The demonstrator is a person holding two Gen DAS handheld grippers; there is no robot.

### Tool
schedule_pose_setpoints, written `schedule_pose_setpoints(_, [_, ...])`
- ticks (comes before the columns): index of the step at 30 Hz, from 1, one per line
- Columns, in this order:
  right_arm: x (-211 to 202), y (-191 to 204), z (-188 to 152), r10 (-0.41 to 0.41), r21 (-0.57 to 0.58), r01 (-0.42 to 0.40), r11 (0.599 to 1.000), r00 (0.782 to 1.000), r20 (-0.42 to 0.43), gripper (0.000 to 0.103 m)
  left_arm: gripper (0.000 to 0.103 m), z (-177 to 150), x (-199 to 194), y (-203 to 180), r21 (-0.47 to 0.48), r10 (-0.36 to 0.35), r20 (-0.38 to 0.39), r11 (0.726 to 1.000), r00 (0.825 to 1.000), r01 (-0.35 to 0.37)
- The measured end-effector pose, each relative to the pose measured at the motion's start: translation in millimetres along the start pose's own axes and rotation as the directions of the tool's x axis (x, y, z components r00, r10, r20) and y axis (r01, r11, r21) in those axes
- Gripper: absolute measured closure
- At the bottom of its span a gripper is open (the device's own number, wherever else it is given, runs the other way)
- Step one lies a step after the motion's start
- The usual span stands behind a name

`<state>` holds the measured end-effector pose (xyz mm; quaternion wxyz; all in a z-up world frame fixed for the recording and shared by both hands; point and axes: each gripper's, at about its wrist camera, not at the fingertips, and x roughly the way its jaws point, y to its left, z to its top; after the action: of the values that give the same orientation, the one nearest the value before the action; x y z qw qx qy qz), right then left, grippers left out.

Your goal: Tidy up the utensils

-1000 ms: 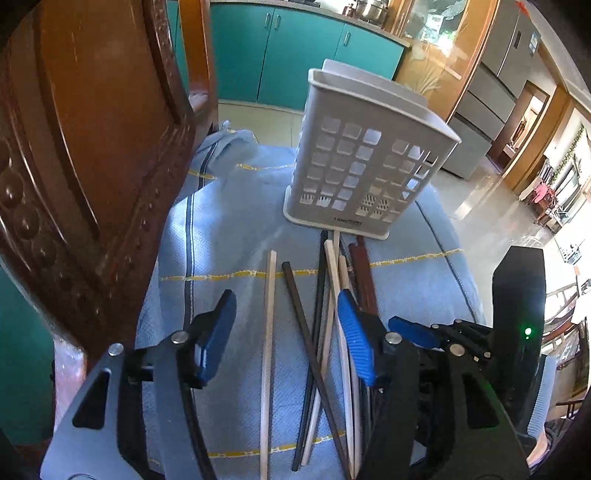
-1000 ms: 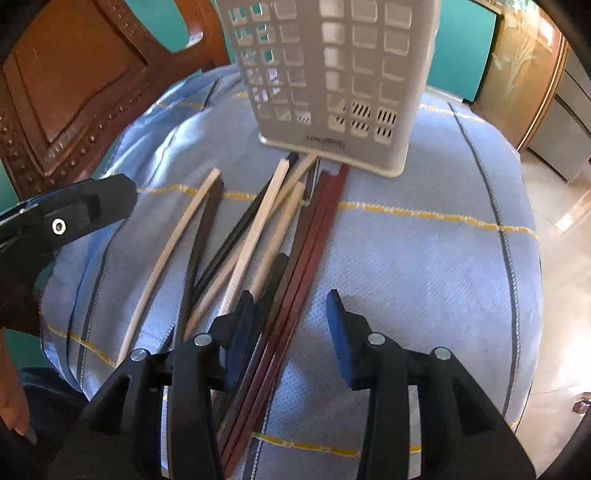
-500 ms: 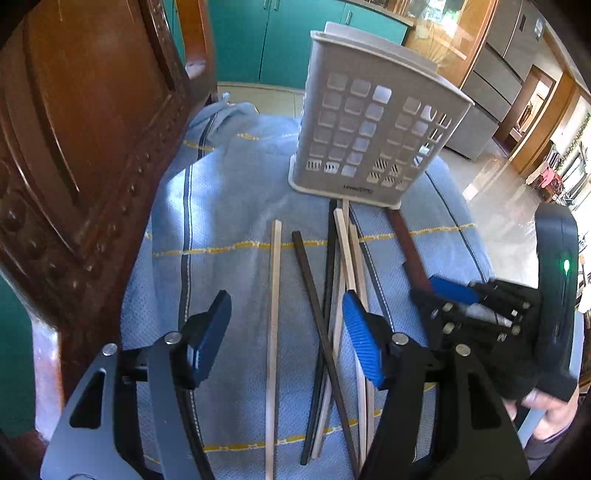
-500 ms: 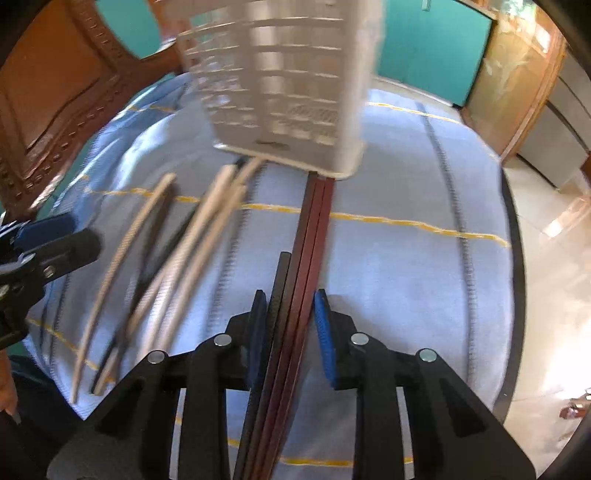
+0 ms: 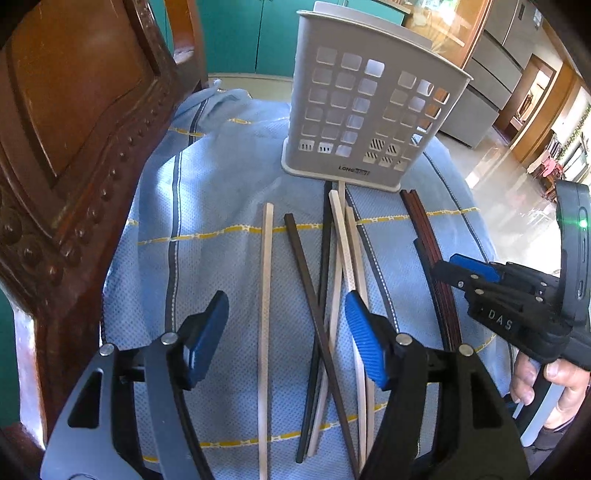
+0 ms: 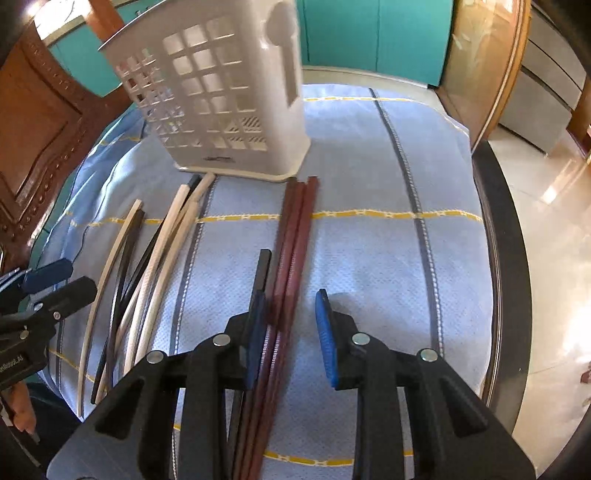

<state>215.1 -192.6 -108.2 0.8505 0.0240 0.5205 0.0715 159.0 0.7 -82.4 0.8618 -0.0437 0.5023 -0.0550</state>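
A white perforated utensil holder [image 5: 362, 110] [image 6: 221, 96] stands upright at the far end of a blue cloth. Cream and black chopsticks [image 5: 332, 295] [image 6: 147, 269] lie loose in front of it. A bundle of reddish-brown chopsticks [image 6: 291, 251] [image 5: 432, 251] with one black stick lies apart to the right. My left gripper [image 5: 286, 339] is open above the cream and black sticks. My right gripper [image 6: 291, 336] is open, its jaws on either side of the reddish-brown bundle, the left pad against it; it also shows in the left wrist view [image 5: 476, 271].
A carved wooden chair back [image 5: 66, 140] rises along the left of the cloth. The blue cloth [image 6: 369, 166] covers a round dark-rimmed table [image 6: 498, 258]. Teal cabinets [image 6: 369, 33] and a shiny tiled floor lie beyond.
My right gripper closed on the reddish-brown bundle, dragged it right away from the other sticks, and has now opened. The left gripper stayed open and shifted little.
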Motion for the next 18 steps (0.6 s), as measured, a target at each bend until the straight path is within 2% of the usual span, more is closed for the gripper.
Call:
schedule_pose_setpoints(3, [2.0,11.1,-2.6,-0.039,-0.036,0.039,0.999,0.999,0.025,0.075,0.036,0.0,0.9,-0.9,0.005,0.001,-0.001,1.0,1.0,-0.001])
schedule_pose_setpoints(5, [2.5,14.9,-3.3,-0.048,-0.056,0.05,0.997,0.998,0.031,0.082,0.036,-0.4,1.8,-0.4,0.008,0.002,-0.003,1.0,1.0,-0.002])
schedule_pose_setpoints(8, [0.3,16.4,-4.5,-0.045,-0.091,0.048,0.995,0.998,0.031,0.083,0.036,-0.7,3.0,-0.1,0.008,0.005,-0.006,1.0,1.0,-0.005])
schedule_pose_setpoints(14, [-7.5,11.0,-4.9,-0.111,-0.132,0.118,0.984,0.992,0.059,0.085,0.036,-1.6,3.3,1.2,0.001,0.008,-0.008,1.0,1.0,-0.008])
schedule_pose_setpoints(16, [-12.5,12.5,-5.1,-0.128,-0.158,0.142,0.977,0.987,0.093,0.096,0.036,-1.7,3.0,1.2,0.002,0.007,-0.008,1.0,1.0,-0.007])
schedule_pose_setpoints(18, [-17.0,15.7,-5.8,-0.119,-0.18,0.138,0.974,0.987,0.111,0.097,0.036,-1.9,2.6,1.1,0.002,0.007,-0.007,1.0,1.0,-0.007])
